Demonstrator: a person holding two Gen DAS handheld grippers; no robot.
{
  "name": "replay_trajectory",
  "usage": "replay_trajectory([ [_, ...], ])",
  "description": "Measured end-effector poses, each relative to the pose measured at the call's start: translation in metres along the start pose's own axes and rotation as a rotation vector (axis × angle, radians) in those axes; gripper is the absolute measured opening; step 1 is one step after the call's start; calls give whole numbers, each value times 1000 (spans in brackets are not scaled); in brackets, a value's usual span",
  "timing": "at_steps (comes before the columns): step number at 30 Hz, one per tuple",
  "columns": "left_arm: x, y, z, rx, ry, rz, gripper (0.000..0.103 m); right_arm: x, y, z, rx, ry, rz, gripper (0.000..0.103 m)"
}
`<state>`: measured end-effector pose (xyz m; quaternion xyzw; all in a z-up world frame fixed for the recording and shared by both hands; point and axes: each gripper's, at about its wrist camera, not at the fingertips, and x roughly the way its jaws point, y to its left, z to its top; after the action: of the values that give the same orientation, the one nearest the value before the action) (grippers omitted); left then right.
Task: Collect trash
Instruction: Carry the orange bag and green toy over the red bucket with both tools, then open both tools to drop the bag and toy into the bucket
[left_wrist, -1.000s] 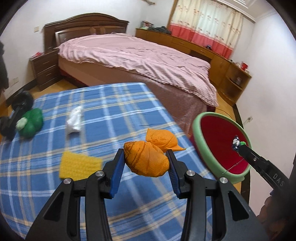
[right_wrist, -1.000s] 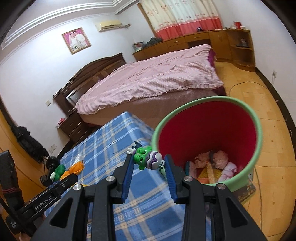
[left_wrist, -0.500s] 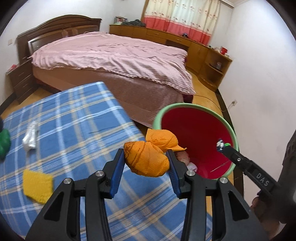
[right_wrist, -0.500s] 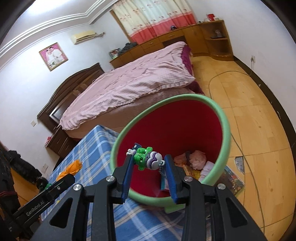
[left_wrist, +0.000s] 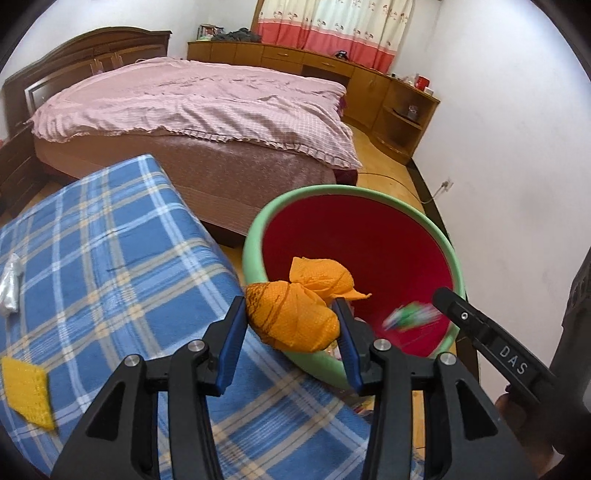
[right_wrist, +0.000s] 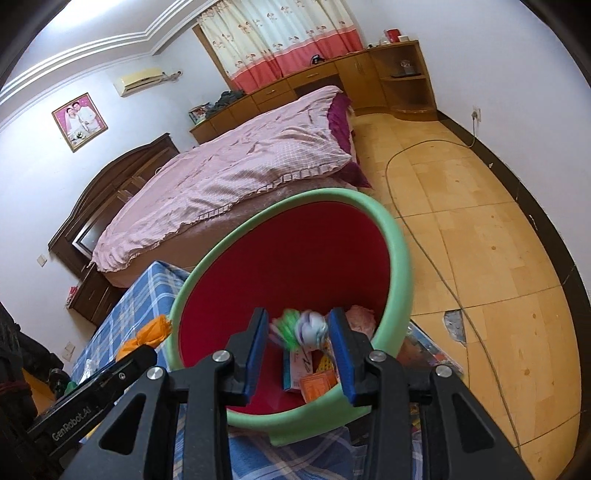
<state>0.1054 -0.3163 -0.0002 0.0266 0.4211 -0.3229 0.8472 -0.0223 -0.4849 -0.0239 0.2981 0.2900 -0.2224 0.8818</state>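
My left gripper (left_wrist: 290, 325) is shut on a crumpled orange cloth (left_wrist: 295, 314) and holds it at the near rim of a red bin with a green rim (left_wrist: 417, 218). My right gripper (right_wrist: 297, 328) is open over the bin (right_wrist: 400, 273). A small green and purple toy (right_wrist: 301, 328) is blurred between its fingers, falling free; it also shows in the left wrist view (left_wrist: 410, 317). Several bits of trash (right_wrist: 314, 376) lie in the bin's bottom.
The blue plaid table (left_wrist: 110, 258) carries a yellow sponge (left_wrist: 26, 391) and a white crumpled piece (left_wrist: 11, 280) at the left. A pink bed (left_wrist: 192, 110) stands behind. A cable (right_wrist: 443, 280) runs over the wooden floor right of the bin.
Both grippers moved over the bin. My right gripper opened and let go of the green and purple toy, which is dropping. The left still holds the orange cloth.
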Motion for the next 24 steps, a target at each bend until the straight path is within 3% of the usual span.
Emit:
replay_trajectory([
  [15, 7, -8, 2, 24, -2, -31, 58, 3, -8, 0, 39, 5, 21, 38],
  [24, 0, 2, 3, 2, -8, -15, 58, 0, -6, -1, 36, 7, 29, 39],
])
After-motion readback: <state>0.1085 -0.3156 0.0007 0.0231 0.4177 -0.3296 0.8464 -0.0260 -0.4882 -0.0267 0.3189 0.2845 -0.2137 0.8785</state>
